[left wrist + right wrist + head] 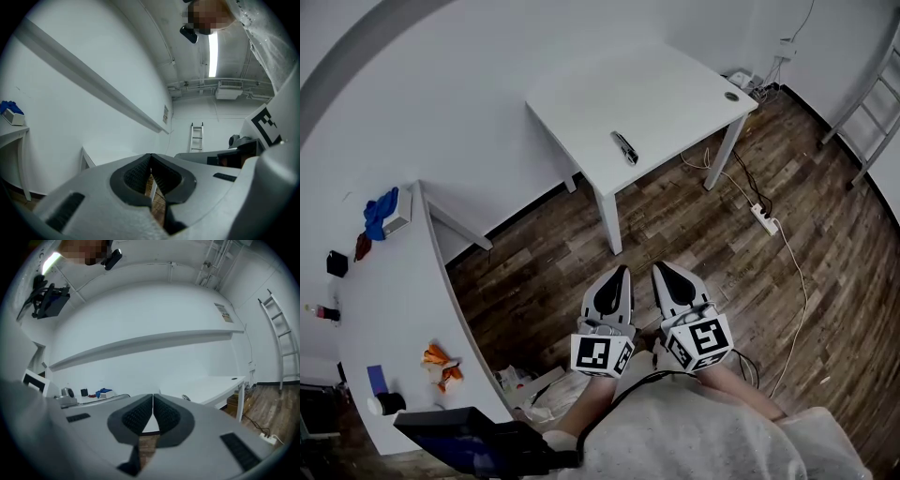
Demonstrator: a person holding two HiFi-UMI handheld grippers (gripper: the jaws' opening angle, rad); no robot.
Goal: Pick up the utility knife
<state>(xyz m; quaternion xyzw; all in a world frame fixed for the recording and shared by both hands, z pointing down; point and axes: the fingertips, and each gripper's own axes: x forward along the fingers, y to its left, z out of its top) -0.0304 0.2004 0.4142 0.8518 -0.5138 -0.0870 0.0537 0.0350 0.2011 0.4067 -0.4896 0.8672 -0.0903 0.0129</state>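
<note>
knife [624, 147]: lies mid-counter [675, 84], alone | left claw [620, 274] and right claw [661, 270]: both pressed together, empty, side by side, well short of the counter | handling: probably light, stiff, slim; pinch across mid-handle, away from the blade end

the floor [675, 253] is laid in grained wood, the counter [666, 84] finished matt white, the right claw [153, 399] lined with ribbed black pads [133, 417].
</note>
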